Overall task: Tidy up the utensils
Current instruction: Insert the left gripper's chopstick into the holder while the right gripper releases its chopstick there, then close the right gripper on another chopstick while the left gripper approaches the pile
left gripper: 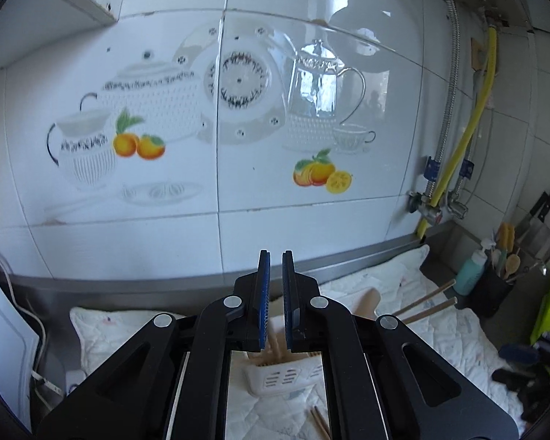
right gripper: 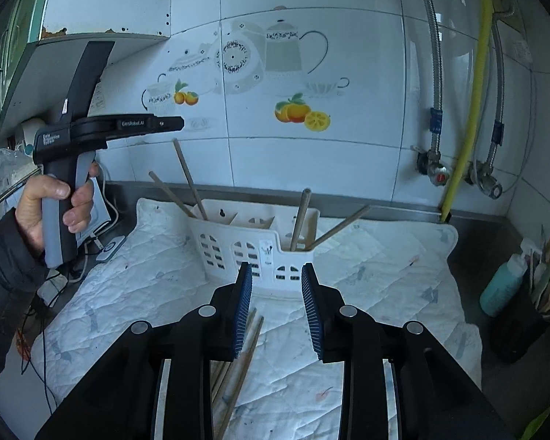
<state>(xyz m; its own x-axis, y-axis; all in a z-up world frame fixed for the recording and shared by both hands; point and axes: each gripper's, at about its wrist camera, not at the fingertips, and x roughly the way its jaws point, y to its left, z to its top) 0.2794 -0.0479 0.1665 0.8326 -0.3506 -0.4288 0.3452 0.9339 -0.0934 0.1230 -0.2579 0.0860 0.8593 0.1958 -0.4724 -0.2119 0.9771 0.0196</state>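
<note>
A tiled wall backs the worktop point(right gripper: 495, 242), where a white quilted mat point(right gripper: 366, 264) carries the utensil caddy point(right gripper: 238, 249). Loose chopsticks point(right gripper: 244, 352) lie at seven o'clock of the empty, parted right hand-held gripper point(right gripper: 277, 310), long axis running away toward the caddy. The left hand-held gripper point(left gripper: 275, 299), nearly closed and empty, is farther off.

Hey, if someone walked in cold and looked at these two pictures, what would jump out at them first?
Probably the white utensil caddy on the quilted cloth, with chopsticks poking out of its end compartments and more loose chopsticks lying in front. The right gripper hovers empty just before it. Behind, the tiled wall's teapot and fruit decal catches the eye.
</note>
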